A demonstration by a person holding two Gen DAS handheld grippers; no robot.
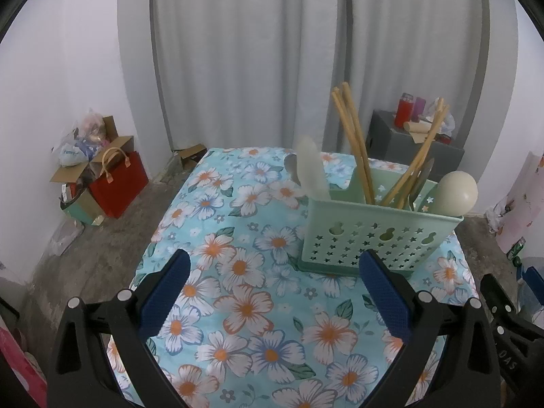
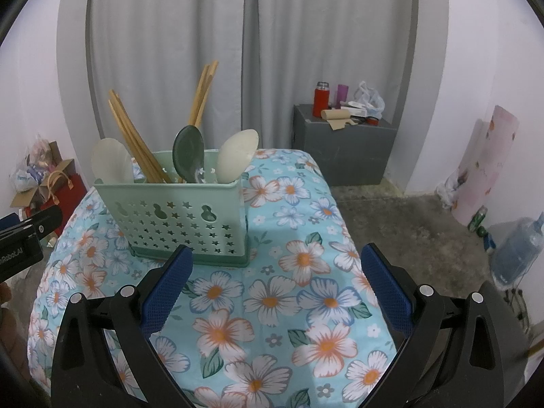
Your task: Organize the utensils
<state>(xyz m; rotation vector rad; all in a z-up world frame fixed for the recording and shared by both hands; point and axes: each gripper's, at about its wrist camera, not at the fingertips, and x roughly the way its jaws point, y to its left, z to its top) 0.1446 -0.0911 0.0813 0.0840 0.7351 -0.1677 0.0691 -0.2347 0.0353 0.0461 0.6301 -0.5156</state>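
On the flowered blue tablecloth point(image 2: 272, 292) covering the tabletop stands a mint-green utensil caddy point(image 2: 183, 224), upright, its long side facing the cameras and pierced with star and gourd-shaped holes. Wooden chopsticks point(image 2: 136, 142) rise out of it, long axes near vertical, one bundle leaning left and another point(image 2: 203, 91) leaning right in the right wrist view. Three spoons stand bowl-up among them: a cream one point(image 2: 110, 163) at the left end, a dark green one point(image 2: 188, 153) in the middle, and another cream one point(image 2: 236, 156) at the right end, tilted rightward.

The left claw point(image 1: 273, 272) hovers wide open over bare cloth, near and left of the caddy point(image 1: 370, 238). The right claw point(image 2: 277, 268) is likewise spread wide and holds nothing, near and right of the caddy. Part of the left device at the right view's left edge bears partly cut-off lettering reading "Robot.AI".

Far right, a red flask point(image 2: 321, 99) stands on a grey box point(image 2: 343, 149).
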